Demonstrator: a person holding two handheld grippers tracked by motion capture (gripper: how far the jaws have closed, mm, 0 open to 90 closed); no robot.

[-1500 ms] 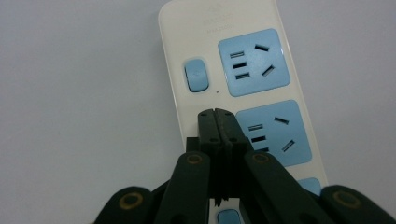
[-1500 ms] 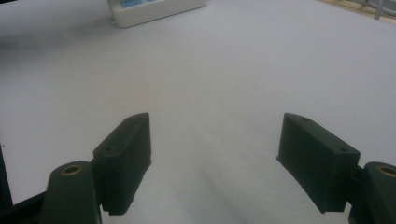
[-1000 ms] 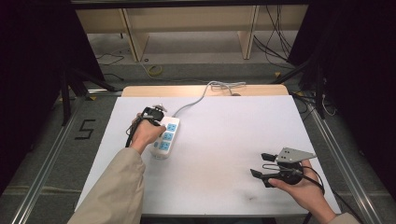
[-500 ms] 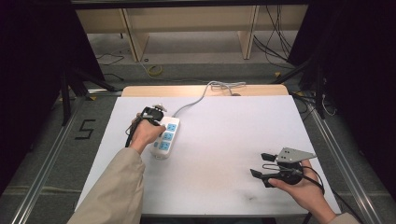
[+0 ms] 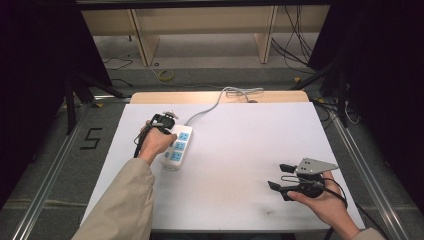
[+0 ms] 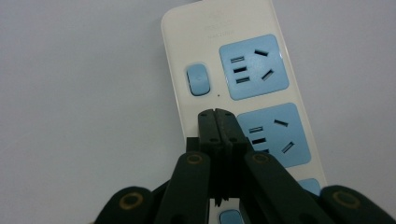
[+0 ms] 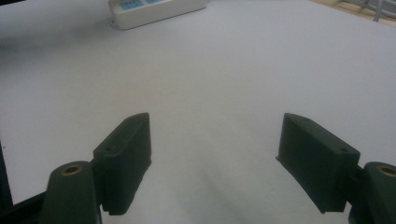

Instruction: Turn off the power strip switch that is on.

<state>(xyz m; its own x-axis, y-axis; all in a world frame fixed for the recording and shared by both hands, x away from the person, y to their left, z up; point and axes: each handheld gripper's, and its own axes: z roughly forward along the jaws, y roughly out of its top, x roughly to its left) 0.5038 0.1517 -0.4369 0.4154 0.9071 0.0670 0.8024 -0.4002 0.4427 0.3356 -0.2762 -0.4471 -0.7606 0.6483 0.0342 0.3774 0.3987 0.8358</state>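
Strip (image 6: 233,74) is lying lengthwise ahead of the closed left fingers (image 6: 218,122), switch (image 6: 196,79) just beyond them; right fingers (image 7: 299,140) are resting wide, well apart.

The power strip (image 5: 178,147) lies on the left half of the table (image 5: 240,135), running away from me, with its cord (image 5: 210,106) trailing off the far edge. My left gripper (image 5: 170,131) sits right over it, tips just before the switch (image 6: 197,79) nearest the cord. My right gripper (image 5: 281,176) is well apart, near the front right corner, pointing left.
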